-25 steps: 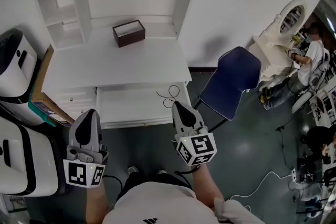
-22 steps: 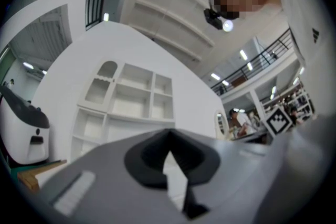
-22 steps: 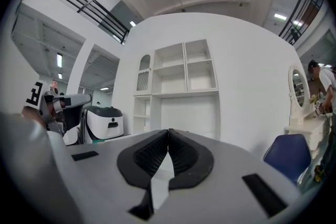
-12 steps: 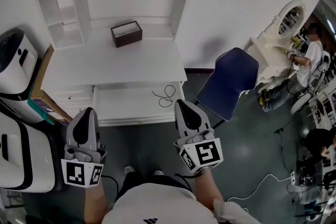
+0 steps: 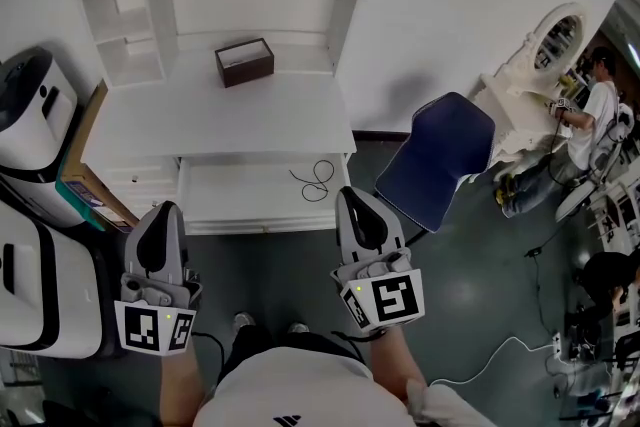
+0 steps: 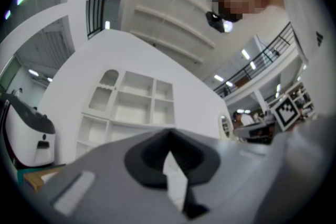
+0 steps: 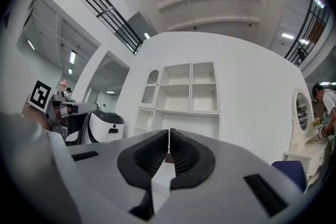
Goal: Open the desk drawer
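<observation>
Covering front right corner of drawer (image 5: 235, 200): tip of right gripper (image 5: 352, 197), jaws together, nothing held. Left gripper (image 5: 166, 212) overlaps drawer's front left corner, jaws likewise together, empty. One drawer, pulled out under front edge of desk (image 5: 200, 130). One black cable (image 5: 315, 180) lies near drawer's right edge. One brown box (image 5: 244, 62) at desk back. Two white machines (image 5: 30, 110) cut off at left. Print on cardboard box (image 5: 85, 190) too small to read.

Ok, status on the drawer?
Left tongs and right tongs shut, empty. Drawer pulled out, neither tongs touching it, black cable inside. Nothing in the way; blue chair off to the side.
</observation>
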{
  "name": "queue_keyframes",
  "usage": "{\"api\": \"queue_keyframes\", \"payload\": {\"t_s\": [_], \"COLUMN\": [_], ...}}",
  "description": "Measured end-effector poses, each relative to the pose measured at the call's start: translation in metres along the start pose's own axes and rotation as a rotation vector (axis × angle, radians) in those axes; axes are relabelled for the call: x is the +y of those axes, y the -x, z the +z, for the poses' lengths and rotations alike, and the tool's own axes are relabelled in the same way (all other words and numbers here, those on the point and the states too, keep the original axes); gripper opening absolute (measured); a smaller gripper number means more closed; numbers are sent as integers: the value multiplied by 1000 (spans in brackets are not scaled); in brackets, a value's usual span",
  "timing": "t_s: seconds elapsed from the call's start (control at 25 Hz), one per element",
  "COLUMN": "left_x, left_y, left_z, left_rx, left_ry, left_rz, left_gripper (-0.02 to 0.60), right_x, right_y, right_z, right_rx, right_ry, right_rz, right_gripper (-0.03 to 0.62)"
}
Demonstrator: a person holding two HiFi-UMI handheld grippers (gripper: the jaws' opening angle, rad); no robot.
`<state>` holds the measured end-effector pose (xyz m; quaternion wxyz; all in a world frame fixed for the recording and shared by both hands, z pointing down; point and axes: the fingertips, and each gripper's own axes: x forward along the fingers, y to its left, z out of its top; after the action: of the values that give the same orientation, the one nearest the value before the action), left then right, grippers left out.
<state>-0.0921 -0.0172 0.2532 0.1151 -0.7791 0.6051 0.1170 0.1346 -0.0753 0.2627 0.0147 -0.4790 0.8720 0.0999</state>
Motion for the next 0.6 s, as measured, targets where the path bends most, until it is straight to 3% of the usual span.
{"api": "queue_keyframes", "payload": {"t_s": [0.6], "left_x": [0], "left_y": [-6], "left_z": [0], "left_rx": [-4], "left_ry": [5], "left_rz": [-4], "left_gripper": [6], "right_x": [4], "right_y": [-6], "right_z": [1], "right_rx": [-5], "right_ry": [-10], "right_rz": [6], "right_gripper": [-5]}}
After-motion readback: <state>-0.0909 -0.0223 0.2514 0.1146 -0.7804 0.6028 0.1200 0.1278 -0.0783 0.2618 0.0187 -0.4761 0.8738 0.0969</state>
